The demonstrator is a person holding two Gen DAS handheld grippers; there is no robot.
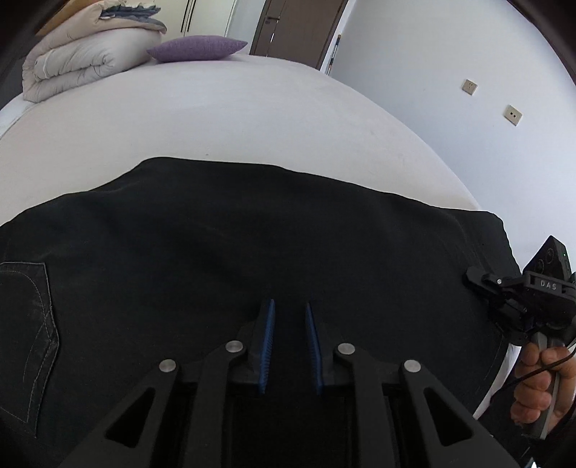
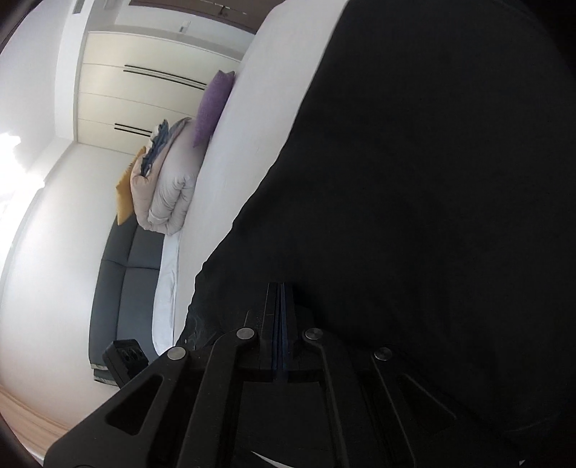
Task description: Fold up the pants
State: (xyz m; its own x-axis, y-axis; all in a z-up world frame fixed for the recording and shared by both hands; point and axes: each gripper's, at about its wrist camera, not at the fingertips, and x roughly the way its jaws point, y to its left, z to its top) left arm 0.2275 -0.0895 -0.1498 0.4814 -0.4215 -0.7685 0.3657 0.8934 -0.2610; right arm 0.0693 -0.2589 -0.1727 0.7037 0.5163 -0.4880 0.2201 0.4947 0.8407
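Note:
Black pants [image 1: 234, 259] lie spread across the near part of a white bed [image 1: 216, 115], with a stitched back pocket [image 1: 28, 324] at the left. My left gripper [image 1: 289, 306] hovers over the pants' near edge, its blue pads a small gap apart with nothing between them. My right gripper [image 1: 475, 279] is at the pants' right edge, held by a hand. In the right wrist view the gripper [image 2: 280, 288] has its pads pressed together at the edge of the black pants [image 2: 432, 216]; the cloth seems pinched between them.
A folded beige duvet [image 1: 75, 61] and a purple pillow [image 1: 198, 48] sit at the far end of the bed. A brown door [image 1: 298, 28] and a white wall with two sockets [image 1: 469, 86] lie beyond. The right wrist view shows a grey headboard [image 2: 122, 288] and a wardrobe [image 2: 144, 90].

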